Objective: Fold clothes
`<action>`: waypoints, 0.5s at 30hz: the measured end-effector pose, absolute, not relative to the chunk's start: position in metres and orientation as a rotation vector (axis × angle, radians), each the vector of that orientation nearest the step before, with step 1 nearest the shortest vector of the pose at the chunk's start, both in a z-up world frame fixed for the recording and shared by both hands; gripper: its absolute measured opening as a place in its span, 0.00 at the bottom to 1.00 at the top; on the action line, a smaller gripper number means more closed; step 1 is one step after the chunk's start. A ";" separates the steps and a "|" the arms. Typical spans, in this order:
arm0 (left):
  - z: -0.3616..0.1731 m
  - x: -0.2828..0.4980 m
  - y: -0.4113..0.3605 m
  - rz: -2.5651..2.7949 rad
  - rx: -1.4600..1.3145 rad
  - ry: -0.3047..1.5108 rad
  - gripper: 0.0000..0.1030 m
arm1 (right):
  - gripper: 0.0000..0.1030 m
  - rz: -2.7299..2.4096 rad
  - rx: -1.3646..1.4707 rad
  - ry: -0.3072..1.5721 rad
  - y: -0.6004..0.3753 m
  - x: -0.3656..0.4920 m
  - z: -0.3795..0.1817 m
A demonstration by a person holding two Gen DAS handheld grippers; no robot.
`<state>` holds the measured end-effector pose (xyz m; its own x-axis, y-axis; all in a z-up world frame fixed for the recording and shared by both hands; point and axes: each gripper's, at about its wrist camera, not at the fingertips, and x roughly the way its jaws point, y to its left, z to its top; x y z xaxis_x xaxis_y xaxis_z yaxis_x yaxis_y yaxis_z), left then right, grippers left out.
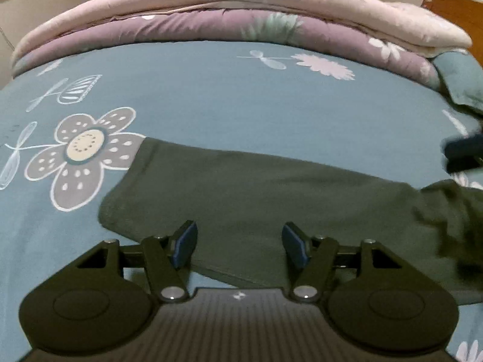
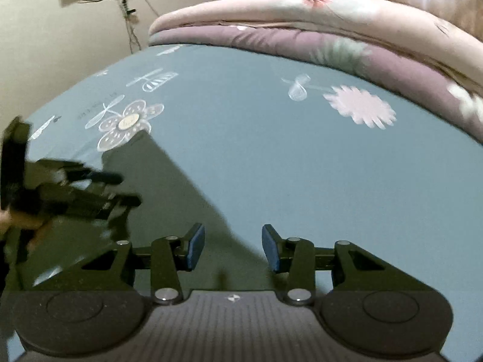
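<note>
A dark olive garment [image 1: 256, 193] lies flat on the blue flowered bed sheet [image 1: 211, 96]. My left gripper [image 1: 240, 246] is open just above its near edge, nothing between the blue pads. In the right wrist view the same garment [image 2: 169, 187] runs from the flower print down toward my right gripper [image 2: 232, 247], which is open over its near right edge. The left gripper [image 2: 120, 190] appears blurred at the left of that view, over the garment. The right gripper [image 1: 462, 154] shows as a dark blur at the right edge of the left wrist view.
A folded pink and purple quilt [image 1: 241, 9] lies across the far side of the bed. A wooden headboard [image 1: 452, 9] stands at the far right. A wall with cables [image 2: 126, 9] lies beyond the bed's left side. A hand [image 2: 9, 220] holds the left gripper.
</note>
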<state>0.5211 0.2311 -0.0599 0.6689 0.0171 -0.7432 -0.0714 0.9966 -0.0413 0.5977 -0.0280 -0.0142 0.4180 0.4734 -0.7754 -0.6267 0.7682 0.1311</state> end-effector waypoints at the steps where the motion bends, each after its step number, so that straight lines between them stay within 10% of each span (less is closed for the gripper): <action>1: -0.060 0.522 0.232 0.044 -0.065 0.837 0.65 | 0.46 0.705 -0.201 0.914 -0.023 0.603 -0.018; 8: -0.067 0.518 0.239 -0.026 -0.122 0.749 0.73 | 0.40 0.778 -0.284 0.974 0.015 0.636 -0.048; 11: -0.062 0.517 0.231 -0.072 -0.048 0.739 0.74 | 0.30 0.803 -0.366 0.958 0.030 0.634 -0.058; 13: -0.063 0.516 0.230 -0.098 -0.061 0.730 0.74 | 0.05 0.814 -0.388 0.930 0.039 0.632 -0.056; 15: -0.065 0.516 0.233 -0.104 -0.068 0.731 0.74 | 0.05 0.782 -0.373 0.900 0.041 0.636 -0.051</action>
<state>0.5164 0.2327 -0.0647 0.7396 -0.1184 -0.6626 0.0711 0.9926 -0.0980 0.6360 0.0412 -0.0511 0.3770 0.4466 -0.8114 -0.7408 0.6712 0.0253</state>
